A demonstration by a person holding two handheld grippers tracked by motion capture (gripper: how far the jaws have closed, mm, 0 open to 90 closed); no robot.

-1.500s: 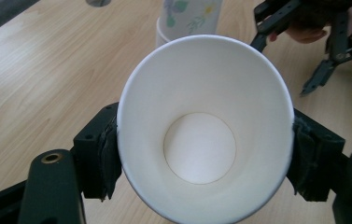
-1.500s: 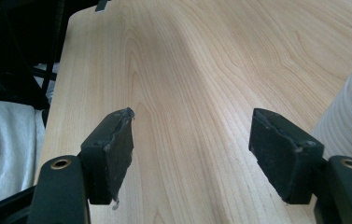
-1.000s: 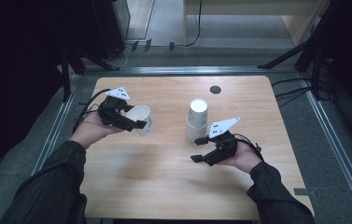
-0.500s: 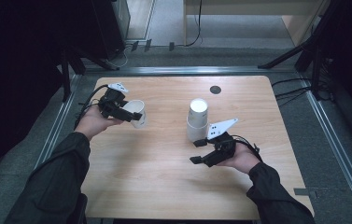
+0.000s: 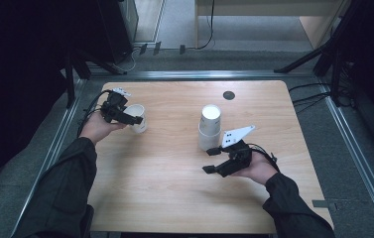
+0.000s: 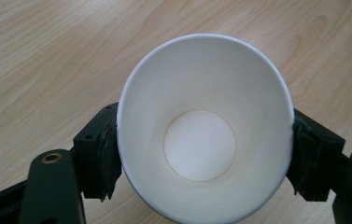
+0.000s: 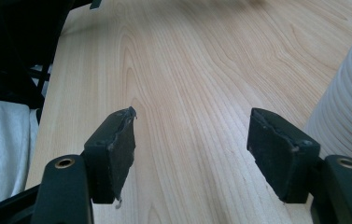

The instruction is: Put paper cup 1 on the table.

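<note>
The left gripper (image 5: 134,119) has carried its white paper cup (image 5: 137,118) toward the worktop's (image 5: 174,198) left edge and lower, jaws clenched on its sides. The right gripper (image 5: 213,159) rests beside the cup stack (image 5: 209,126), its empty jaws just closing slightly, still apart.

Looks like a lab or test bay for recording, not a home. A bare wooden table (image 5: 174,198) with a cable grommet (image 5: 228,95) near its far edge sits inside a metal floor rail frame (image 5: 184,75). Grey carpet floor (image 5: 174,29) with loose cables (image 5: 202,47) running past the far edge. Black stand legs (image 5: 308,59) off the far right corner, dark curtain (image 5: 21,74) along the left edge.
</note>
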